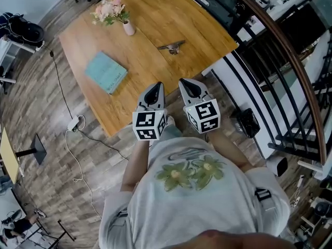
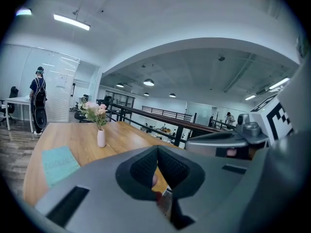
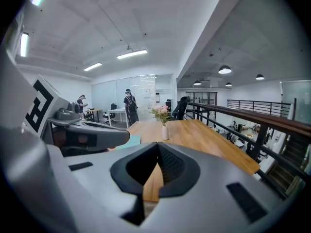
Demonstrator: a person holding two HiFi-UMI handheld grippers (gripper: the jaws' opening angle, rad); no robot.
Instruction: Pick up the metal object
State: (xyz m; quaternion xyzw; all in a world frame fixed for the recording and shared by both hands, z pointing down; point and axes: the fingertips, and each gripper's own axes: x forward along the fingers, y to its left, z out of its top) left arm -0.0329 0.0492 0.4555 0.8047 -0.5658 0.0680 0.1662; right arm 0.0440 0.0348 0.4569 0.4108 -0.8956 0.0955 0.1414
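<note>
Counter (image 1: pixel 197 19): white vase (image 1: pixel 128 28) upright near the far-left corner, holding pink flowers (image 1: pixel 109 9). Metal object (image 1: pixel 172 46) lies on the bare wood right of the vase, well apart from it. Teal book (image 1: pixel 106 72) lies flat nearer the front edge. Left tool (image 1: pixel 156 88) and right tool (image 1: pixel 188 86) are at the near edge, both with jaws closed together and nothing between them.

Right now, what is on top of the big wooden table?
A small vase of pink flowers, a teal book and the metal object. Whatever lies under the book is covered.
</note>
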